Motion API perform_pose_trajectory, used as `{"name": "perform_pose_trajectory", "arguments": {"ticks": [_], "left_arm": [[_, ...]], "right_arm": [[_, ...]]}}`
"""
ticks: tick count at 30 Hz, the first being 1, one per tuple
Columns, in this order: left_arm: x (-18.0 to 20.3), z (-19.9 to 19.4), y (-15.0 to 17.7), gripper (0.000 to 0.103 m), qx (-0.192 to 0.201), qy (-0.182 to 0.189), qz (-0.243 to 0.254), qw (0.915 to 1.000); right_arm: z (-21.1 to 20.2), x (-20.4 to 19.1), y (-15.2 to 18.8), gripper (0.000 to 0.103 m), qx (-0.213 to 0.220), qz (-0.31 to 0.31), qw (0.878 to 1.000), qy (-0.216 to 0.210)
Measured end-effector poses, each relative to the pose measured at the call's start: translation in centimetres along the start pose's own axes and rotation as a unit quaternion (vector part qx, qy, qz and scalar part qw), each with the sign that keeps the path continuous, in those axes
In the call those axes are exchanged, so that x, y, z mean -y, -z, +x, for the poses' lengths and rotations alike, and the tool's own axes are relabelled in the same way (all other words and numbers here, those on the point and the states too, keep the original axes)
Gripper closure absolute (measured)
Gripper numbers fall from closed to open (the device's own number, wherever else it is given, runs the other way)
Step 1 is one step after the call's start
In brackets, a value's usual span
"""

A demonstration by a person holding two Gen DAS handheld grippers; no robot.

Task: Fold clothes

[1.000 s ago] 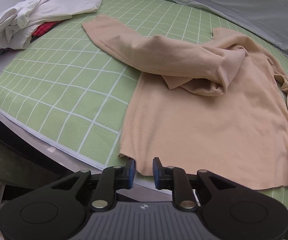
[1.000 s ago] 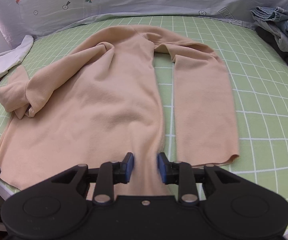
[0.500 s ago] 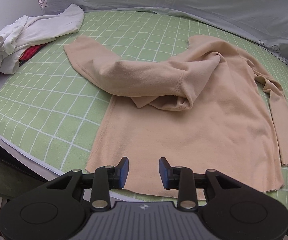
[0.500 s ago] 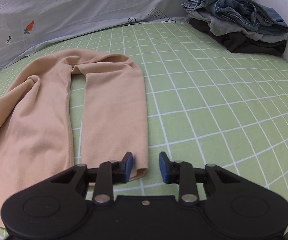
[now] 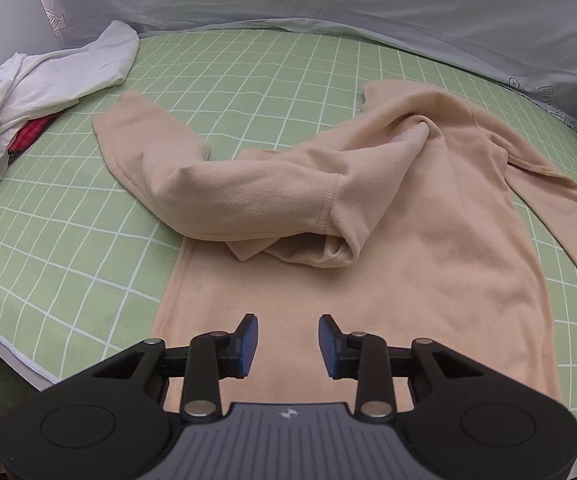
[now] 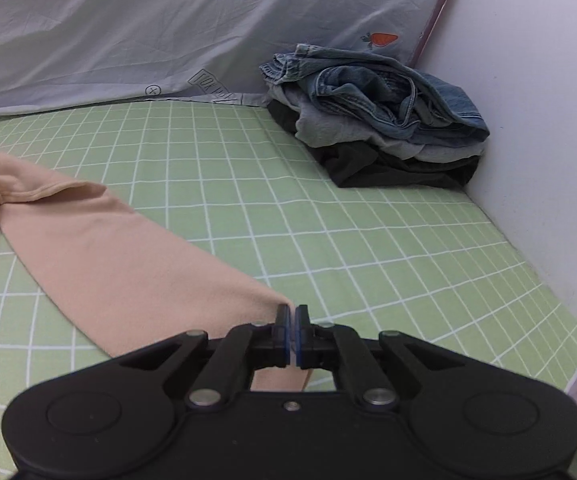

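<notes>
A bed fills the room's corner, spread with a green sheet [image 5: 272, 64] checked in white lines. Along its far side lies a grey-blue coverlet [image 6: 136, 32] printed with small carrots. A plain white wall [image 6: 528, 128] closes the right side. Light falls soft and even.

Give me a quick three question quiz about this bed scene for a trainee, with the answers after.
1. True or false: the left claw is shut on the hem of the beige top.
2. Which part of the top is the right claw shut on? A) the collar B) the end of a sleeve C) the hem
3. Fill in: the pile by the wall in the right wrist view has blue ____ on top.

Key
1. False: its jaws are open above the hem and hold nothing.
2. B
3. jeans
</notes>
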State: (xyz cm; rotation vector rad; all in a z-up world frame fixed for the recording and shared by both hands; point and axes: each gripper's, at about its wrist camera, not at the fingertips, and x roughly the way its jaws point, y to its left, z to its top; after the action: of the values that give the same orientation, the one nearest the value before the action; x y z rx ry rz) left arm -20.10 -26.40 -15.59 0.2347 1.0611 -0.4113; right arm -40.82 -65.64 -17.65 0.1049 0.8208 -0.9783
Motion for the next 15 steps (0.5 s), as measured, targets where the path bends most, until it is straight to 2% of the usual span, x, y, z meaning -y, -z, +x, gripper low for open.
{"name": "perform_pose_trajectory", "arguments": {"ticks": [2, 4, 6, 7, 10, 12, 15], "left_arm": [[-0.3, 0.3, -0.5, 0.067, 0.001, -0.001, -0.006, 1.0], [-0.8, 0.5, -0.9, 0.067, 0.003, -0.001, -0.014, 0.9999], [-1.4, 0.5, -1.4, 0.065, 0.008, -0.006, -0.021, 0.9997], [-1.7, 0.5, -1.6, 0.064, 0.01, -0.009, -0.025, 0.9996], [-3.1, 0.2, -2.4, 0.063, 0.021, -0.016, -0.04, 0.9988], [-4.3, -0.3, -3.0, 0.063, 0.031, -0.019, -0.055, 0.9979], [-6.7, -1.1, -4.3, 0.063, 0.049, -0.018, -0.083, 0.9952]], "right_arm": [[0.5, -0.2, 0.0, 0.099, -0.004, -0.015, 1.0, 0.011], [0.7, -0.8, 0.3, 0.096, -0.013, -0.014, 1.0, -0.001], [0.5, -2.1, 0.6, 0.066, -0.017, -0.013, 1.0, -0.009], [0.4, -2.8, 0.7, 0.06, -0.018, -0.014, 1.0, -0.012], [0.1, -5.1, 0.2, 0.051, -0.015, -0.028, 0.999, -0.029], [0.1, -6.8, -0.5, 0.035, -0.012, -0.036, 0.998, -0.043], [0.1, -9.4, -2.2, 0.03, -0.002, -0.036, 0.998, -0.059]]}}
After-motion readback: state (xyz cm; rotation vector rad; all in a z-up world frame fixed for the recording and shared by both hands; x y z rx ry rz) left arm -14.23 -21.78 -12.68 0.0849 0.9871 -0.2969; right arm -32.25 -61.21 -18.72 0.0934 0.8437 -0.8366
